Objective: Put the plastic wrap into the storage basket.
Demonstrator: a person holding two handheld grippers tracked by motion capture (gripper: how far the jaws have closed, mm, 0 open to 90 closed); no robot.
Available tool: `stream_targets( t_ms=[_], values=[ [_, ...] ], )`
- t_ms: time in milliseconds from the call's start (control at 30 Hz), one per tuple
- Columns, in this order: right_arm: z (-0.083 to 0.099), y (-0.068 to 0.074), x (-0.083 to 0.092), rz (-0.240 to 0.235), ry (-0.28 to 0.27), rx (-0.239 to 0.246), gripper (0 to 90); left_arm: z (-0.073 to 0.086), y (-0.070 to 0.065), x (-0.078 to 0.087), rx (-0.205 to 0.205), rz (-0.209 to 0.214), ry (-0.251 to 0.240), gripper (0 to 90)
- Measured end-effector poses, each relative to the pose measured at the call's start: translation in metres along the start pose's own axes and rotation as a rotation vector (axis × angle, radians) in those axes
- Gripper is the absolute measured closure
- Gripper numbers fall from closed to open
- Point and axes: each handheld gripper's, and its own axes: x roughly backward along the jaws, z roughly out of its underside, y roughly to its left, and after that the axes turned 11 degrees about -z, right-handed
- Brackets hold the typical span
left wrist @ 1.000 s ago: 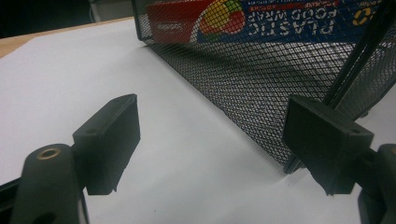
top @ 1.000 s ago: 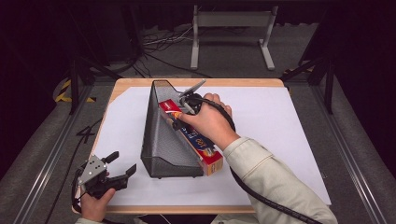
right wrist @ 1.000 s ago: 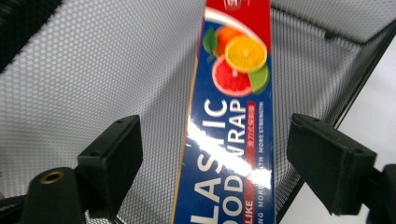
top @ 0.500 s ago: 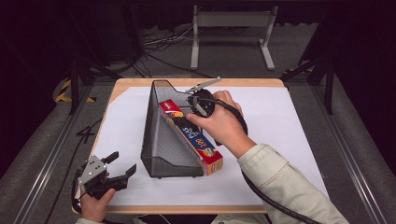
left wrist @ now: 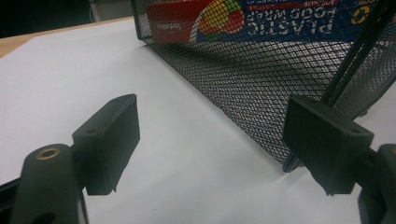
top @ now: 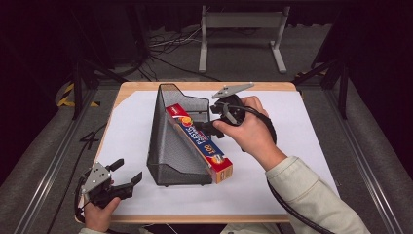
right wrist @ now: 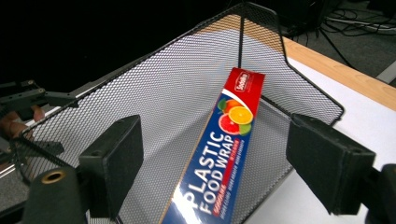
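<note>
The long red-and-blue cardboard box of plastic food wrap (top: pixel 199 141) is seen in the high view leaning inside the black wire-mesh file holder (top: pixel 170 146) on the white-covered surface (top: pixel 302 126), one end jutting out toward the person. The placing is judged largely done. The right gripper (top: pixel 207 127) is held just beside the box, released. In the left gripper view, the left gripper (left wrist: pixel 210 140) is spread open, empty, near the mesh wall. In the right gripper view, the glossy box is framed between parted jaws, untouched.
</note>
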Motion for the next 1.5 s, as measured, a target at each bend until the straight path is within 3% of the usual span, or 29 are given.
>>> stream_targets(
  t_ms=[300, 433, 567, 667, 1000, 1167, 1300, 1500],
  values=[
    [0.014, -0.008, 0.034, 0.012, -0.011, 0.012, 19.0, 0.0, -0.001, -0.001, 0.0, -0.001, 0.002, 19.9],
    [0.02, -0.011, 0.053, 0.067, -0.011, 0.028, 19.4, 0.0, -0.001, -0.001, 0.001, -0.001, 0.006, 19.9],
    [0.023, -0.013, 0.064, 0.068, -0.03, 0.035, 19.3, 0.0, -0.001, -0.001, -0.005, -0.001, 0.005, 19.9],
    [0.03, -0.016, 0.076, 0.089, -0.007, -0.004, 17.1, 0.0, -0.001, -0.001, -0.002, -0.004, 0.006, 19.9],
    [0.052, -0.035, 0.106, 0.108, -0.063, -0.002, 17.2, 0.0, -0.001, -0.001, -0.004, -0.006, 0.008, 19.9],
    [0.059, -0.044, 0.12, 0.137, -0.079, 0.023, 17.2, 0.0, -0.001, -0.001, -0.005, -0.004, 0.004, 19.9],
    [0.071, -0.049, 0.128, 0.131, -0.09, 0.037, 15.5, 0.0, -0.001, 0.0, -0.003, -0.008, 0.006, 19.9],
    [0.095, -0.06, 0.132, 0.109, -0.104, 0.011, 14.8, 0.0, -0.003, 0.0, -0.003, -0.006, 0.009, 19.9]
  ],
)
